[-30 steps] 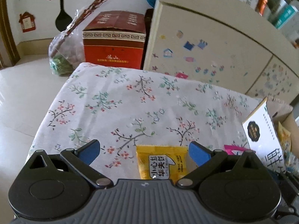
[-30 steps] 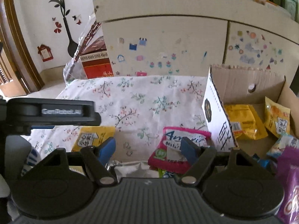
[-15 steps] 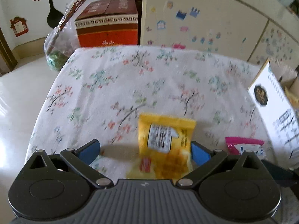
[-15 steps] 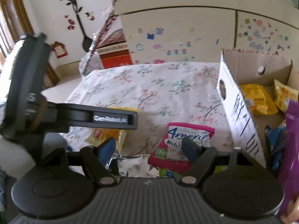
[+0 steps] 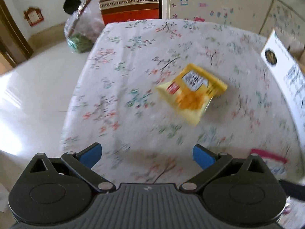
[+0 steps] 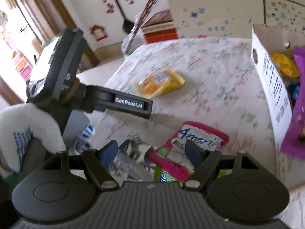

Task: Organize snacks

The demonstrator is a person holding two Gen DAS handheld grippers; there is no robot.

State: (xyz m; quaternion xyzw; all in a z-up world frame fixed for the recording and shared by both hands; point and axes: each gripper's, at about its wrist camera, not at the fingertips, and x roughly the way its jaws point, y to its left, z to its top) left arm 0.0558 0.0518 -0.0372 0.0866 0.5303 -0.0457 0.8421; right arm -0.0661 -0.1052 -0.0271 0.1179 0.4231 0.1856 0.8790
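Floral tablecloth [image 5: 133, 87] covers the table. Cardboard box [image 6: 272, 87] stands at its right edge. Yellow snack packet [image 5: 192, 93] lies flat mid-cloth. Left gripper [image 5: 146, 155]: jaws wide apart, empty. Right gripper [image 6: 151, 152]: jaws apart, empty, above pink packet [image 6: 190, 148]

Both grippers share one build: a ribbed dark grey housing, two round black side discs, black linkage arms with silver pivot screws, and blue pads [image 5: 89, 155] on the fingers. The left gripper [image 6: 131, 105] carries white "GenRobot.AI" lettering; a white glove [image 6: 28, 122] with blue dots covers the hand.
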